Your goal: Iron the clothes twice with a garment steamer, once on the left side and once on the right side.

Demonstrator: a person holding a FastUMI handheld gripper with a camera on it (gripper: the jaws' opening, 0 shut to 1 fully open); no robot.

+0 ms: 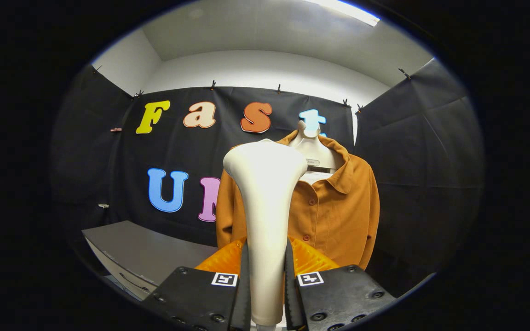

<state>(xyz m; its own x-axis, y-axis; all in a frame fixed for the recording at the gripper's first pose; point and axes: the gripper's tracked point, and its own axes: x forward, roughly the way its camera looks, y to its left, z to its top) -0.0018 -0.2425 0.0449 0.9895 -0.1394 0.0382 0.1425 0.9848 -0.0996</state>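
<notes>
My gripper (pixel 266 262) is shut on the handle of a cream-white garment steamer (pixel 265 193), which stands upright between the fingers with its wide head on top. Beyond the steamer an orange-brown buttoned jacket (pixel 338 211) hangs on a white mannequin bust (pixel 312 145). The steamer's head is held in front of the jacket's left half and hides that part; I cannot tell whether it touches the cloth. The jacket's collar, button row and right sleeve are in plain sight.
A grey table (pixel 141 250) lies low to the left of the jacket, with its front edge near the fingers. Black cloth walls close in the booth behind and on both sides of the mannequin.
</notes>
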